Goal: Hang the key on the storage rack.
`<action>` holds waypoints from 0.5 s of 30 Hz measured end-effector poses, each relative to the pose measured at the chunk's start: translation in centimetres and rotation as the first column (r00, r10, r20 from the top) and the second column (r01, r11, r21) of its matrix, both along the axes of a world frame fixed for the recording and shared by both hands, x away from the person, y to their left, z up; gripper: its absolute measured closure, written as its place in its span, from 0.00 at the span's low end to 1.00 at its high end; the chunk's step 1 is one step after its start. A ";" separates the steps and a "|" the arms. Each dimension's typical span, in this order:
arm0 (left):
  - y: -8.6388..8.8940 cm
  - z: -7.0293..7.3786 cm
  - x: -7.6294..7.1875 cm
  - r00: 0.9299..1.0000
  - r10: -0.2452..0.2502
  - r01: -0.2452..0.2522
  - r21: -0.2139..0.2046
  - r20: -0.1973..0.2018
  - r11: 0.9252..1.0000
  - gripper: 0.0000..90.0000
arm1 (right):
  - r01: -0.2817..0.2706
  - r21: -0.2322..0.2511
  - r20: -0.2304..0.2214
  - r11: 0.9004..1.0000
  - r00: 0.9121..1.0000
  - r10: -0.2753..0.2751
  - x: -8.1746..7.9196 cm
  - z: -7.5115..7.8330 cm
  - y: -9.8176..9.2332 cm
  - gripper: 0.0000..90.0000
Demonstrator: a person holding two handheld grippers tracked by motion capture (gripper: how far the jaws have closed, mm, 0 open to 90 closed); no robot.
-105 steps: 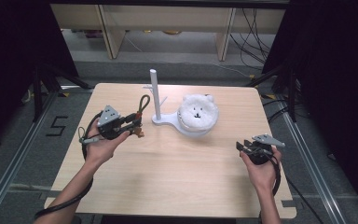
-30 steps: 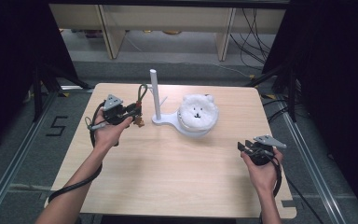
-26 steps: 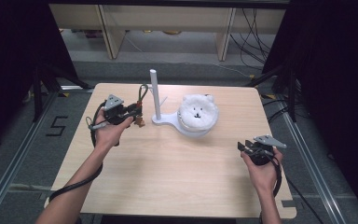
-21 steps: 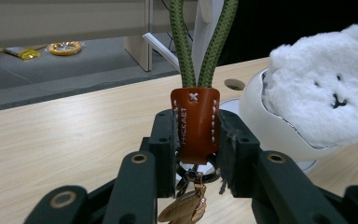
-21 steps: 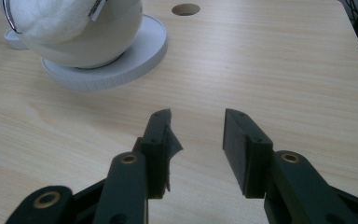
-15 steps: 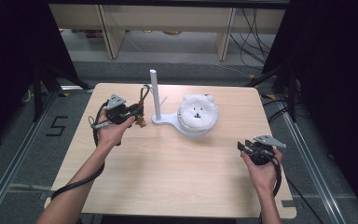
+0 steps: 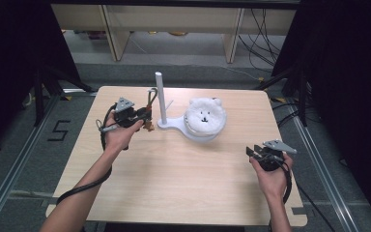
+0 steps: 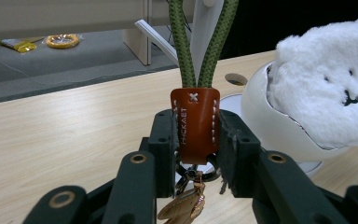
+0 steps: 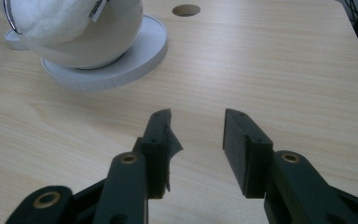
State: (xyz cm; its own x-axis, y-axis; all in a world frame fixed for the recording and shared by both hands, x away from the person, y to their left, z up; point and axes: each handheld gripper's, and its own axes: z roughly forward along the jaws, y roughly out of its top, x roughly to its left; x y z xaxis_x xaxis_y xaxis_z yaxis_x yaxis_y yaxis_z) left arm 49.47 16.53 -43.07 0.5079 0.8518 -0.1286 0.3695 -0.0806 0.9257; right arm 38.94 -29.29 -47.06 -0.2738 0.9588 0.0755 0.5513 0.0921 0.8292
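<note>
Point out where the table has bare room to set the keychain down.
Free: the wide front half of the table between the two hands, and the right rear corner. Crowded: the rear middle, where the white stand and plush bear bowl sit beside the left gripper holding the keychain.

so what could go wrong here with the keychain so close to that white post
The left hand-held gripper pinches only the brown leather tab of the keychain, so the tab might slip out. The green cord loop hangs floppy and may miss the white post. A nudge could shift the stand's base.
</note>
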 end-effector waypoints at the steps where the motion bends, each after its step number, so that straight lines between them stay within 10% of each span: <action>1: -0.1 0.0 0.1 1.000 -0.001 0.001 0.005 -0.003 1.000 0.76 | -0.002 0.004 0.003 1.000 1.000 0.002 0.0 0.0 0.0 0.70; 15: -0.9 -0.5 0.9 1.000 -0.015 0.015 0.026 -0.014 1.000 0.74 | -0.006 0.005 0.011 1.000 1.000 0.006 0.0 -0.1 0.0 0.70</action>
